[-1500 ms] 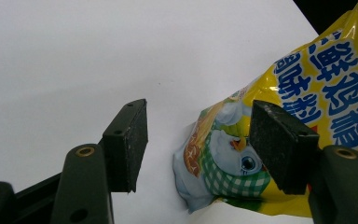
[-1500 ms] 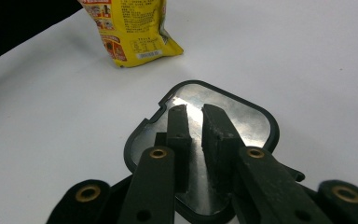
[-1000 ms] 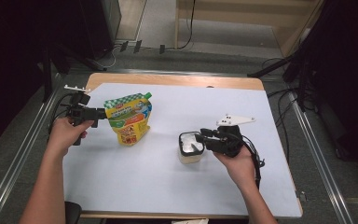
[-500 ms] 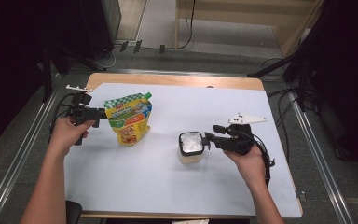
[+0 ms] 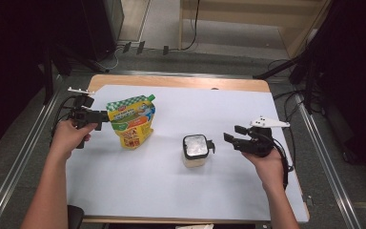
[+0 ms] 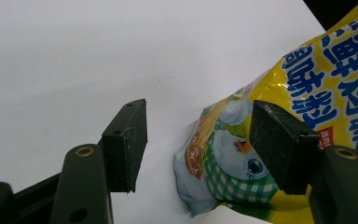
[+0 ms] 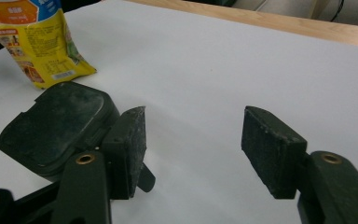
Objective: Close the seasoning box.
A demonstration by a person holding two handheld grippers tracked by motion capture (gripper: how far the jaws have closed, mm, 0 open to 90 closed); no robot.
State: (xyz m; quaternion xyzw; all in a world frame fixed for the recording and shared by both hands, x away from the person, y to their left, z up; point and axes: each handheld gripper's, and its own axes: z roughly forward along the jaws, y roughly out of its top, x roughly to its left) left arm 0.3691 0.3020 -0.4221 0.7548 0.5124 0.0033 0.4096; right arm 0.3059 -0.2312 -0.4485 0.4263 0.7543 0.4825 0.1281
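Observation:
A yellow pouch [image 5: 131,123] with a green chequered top lies on the white sheet at the left. My left gripper [image 5: 102,116] stands open at its left edge; in the left gripper view the pouch's corner [image 6: 223,154] lies between the jaws of the left gripper [image 6: 200,140], the left pad clear of it. A small jar with a black lid [image 5: 195,149] stands upright mid-table. My right gripper [image 5: 232,134] is to its right, apart from it. Its jaws have just been opening and nothing is between them. In the right gripper view, the jar [image 7: 56,128] sits behind the left jaw of the right gripper [image 7: 193,144].
The white sheet [image 5: 171,191] covers a wooden table whose bare far edge [image 5: 181,82] shows at the back. Metal rails [image 5: 324,157] run along both sides. Dark equipment and cables stand on the floor beyond. In the right gripper view the pouch [image 7: 37,42] lies far left.
The right gripper has let go of the jar, opened, and drawn back to the right. The jar stays in place. The left hand and pouch have not moved.

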